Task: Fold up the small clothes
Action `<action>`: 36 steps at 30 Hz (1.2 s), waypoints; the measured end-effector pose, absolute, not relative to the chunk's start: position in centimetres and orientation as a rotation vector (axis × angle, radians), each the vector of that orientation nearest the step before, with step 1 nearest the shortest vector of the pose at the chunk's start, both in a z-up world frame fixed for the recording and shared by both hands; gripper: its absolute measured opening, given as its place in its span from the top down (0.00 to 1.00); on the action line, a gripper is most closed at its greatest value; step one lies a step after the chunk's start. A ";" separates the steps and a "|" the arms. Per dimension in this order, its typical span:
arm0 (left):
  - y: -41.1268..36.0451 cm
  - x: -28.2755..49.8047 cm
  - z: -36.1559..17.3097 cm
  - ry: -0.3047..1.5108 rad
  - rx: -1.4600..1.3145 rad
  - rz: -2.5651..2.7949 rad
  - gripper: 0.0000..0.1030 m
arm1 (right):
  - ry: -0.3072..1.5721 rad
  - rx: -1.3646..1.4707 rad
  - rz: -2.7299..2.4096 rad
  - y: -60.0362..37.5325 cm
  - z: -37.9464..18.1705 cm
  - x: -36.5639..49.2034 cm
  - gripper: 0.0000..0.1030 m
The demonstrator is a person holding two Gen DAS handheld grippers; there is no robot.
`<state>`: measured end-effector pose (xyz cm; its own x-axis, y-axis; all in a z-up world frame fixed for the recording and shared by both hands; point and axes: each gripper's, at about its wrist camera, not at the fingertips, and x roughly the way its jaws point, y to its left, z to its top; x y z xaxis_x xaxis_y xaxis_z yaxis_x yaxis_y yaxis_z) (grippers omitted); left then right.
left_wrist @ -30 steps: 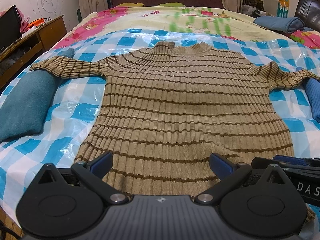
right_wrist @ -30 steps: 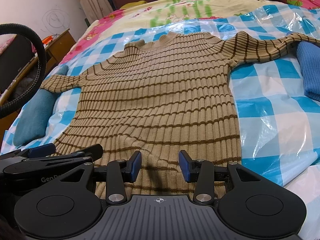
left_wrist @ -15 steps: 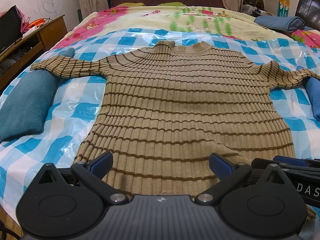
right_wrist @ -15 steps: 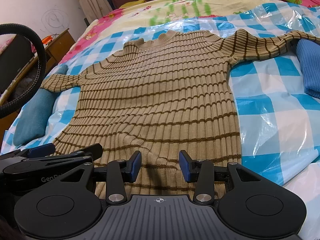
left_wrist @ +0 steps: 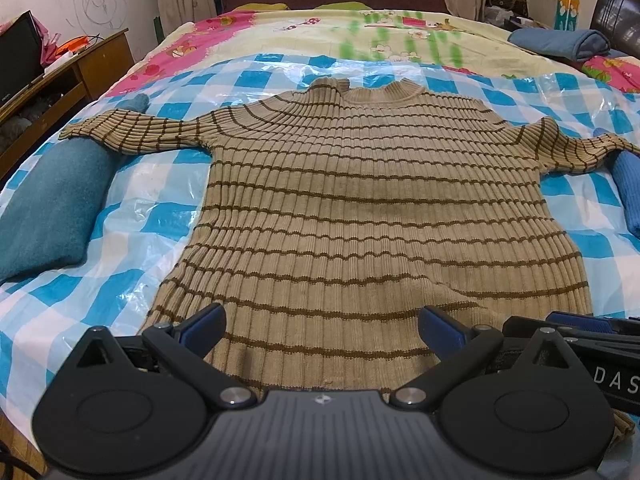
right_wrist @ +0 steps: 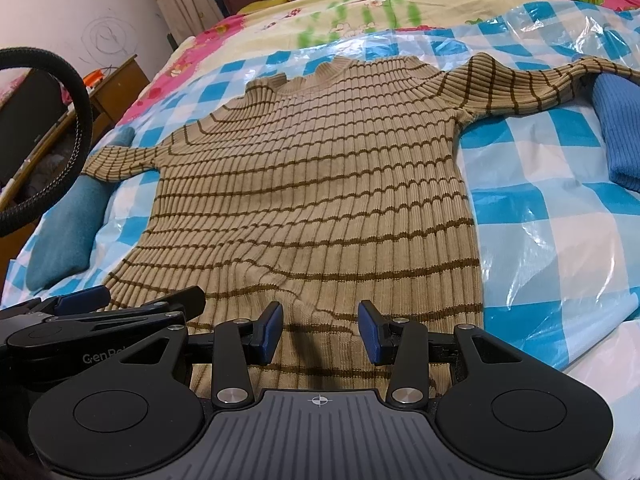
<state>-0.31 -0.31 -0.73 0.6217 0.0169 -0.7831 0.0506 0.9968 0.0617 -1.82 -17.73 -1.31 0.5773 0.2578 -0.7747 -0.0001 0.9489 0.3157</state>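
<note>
A: Striped tan sweater (right_wrist: pixel 320 184) flat on checkered plastic sheet (right_wrist: pixel 532 216), sleeves spread.
B: Right gripper (right_wrist: pixel 319 330) over hem, jaws apart, nothing pinched. Left gripper (right_wrist: pixel 132 300) just beside.

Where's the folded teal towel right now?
The folded teal towel lies at the left in both views, under the tan striped sweater's sleeve cuff.

The sweater (left_wrist: pixel 372 208) hem lies hidden behind the left gripper (left_wrist: pixel 320 330) body.
</note>
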 end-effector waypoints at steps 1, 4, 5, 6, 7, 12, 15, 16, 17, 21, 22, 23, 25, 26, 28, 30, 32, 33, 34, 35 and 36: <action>-0.3 -0.3 -0.7 0.900 0.081 -0.019 0.00 | 0.947 0.296 0.154 -17.7 -1.3 -1.8 0.60; -0.3 -0.3 -0.7 0.900 0.081 -0.019 0.00 | 0.947 0.298 0.154 -17.8 -1.4 -1.8 0.60; -0.3 -0.3 -0.7 0.901 0.081 -0.019 0.00 | 0.948 0.298 0.153 -17.8 -1.4 -1.8 0.60; -0.4 -0.3 -0.8 0.903 0.082 -0.019 0.00 | 0.949 0.297 0.153 -17.8 -1.4 -1.8 0.60; -0.4 -0.3 -0.8 0.904 0.082 -0.019 0.00 | 0.949 0.297 0.152 -17.8 -1.4 -1.8 0.60; -0.4 -0.3 -0.9 0.906 0.082 -0.019 0.00 | 0.953 0.299 0.151 -17.7 -1.4 -1.8 0.60; -0.4 -0.3 -0.9 0.906 0.082 -0.019 0.00 | 0.954 0.300 0.151 -17.8 -1.4 -1.8 0.60; -0.5 -0.3 -0.9 0.907 0.082 -0.018 0.00 | 0.954 0.300 0.150 -17.8 -1.4 -1.8 0.60; -0.5 -0.3 -0.9 0.907 0.082 -0.019 0.00 | 0.954 0.300 0.151 -17.8 -1.4 -1.8 0.60; -0.5 -0.3 -1.0 0.909 0.081 -0.019 0.00 | 0.954 0.300 0.151 -17.7 -1.5 -1.8 0.60; -0.5 -0.4 -1.0 0.910 0.081 -0.019 0.00 | 0.954 0.300 0.151 -17.7 -1.5 -1.8 0.60; -0.5 -0.4 -1.0 0.910 0.082 -0.019 0.00 | 0.954 0.300 0.151 -17.7 -1.5 -1.8 0.60; -0.5 -0.3 -1.0 0.910 0.082 -0.019 0.00 | 0.955 0.300 0.151 -17.7 -1.5 -1.8 0.60; -0.5 -0.4 -1.0 0.910 0.081 -0.019 0.00 | 0.955 0.300 0.151 -17.7 -1.5 -1.8 0.60; -0.5 -0.4 -1.0 0.910 0.081 -0.019 0.00 | 0.954 0.300 0.151 -17.7 -1.5 -1.8 0.60; -0.5 -0.4 -1.0 0.910 0.081 -0.019 0.00 | 0.954 0.300 0.151 -17.7 -1.5 -1.8 0.60; -0.5 -0.4 -1.0 0.911 0.081 -0.019 0.00 | 0.955 0.300 0.151 -17.7 -1.6 -1.8 0.60; -0.5 -0.4 -1.0 0.911 0.081 -0.019 0.00 | 0.956 0.300 0.151 -17.7 -1.5 -1.8 0.60; -0.5 -0.3 -1.0 0.912 0.081 -0.019 0.00 | 0.956 0.301 0.151 -17.7 -1.5 -1.8 0.60; -0.5 -0.3 -1.0 0.911 0.081 -0.019 0.00 | 0.957 0.301 0.150 -17.7 -1.6 -1.8 0.60; -0.5 -0.4 -1.0 0.912 0.081 -0.019 0.00 | 0.957 0.301 0.150 -17.7 -1.6 -1.8 0.60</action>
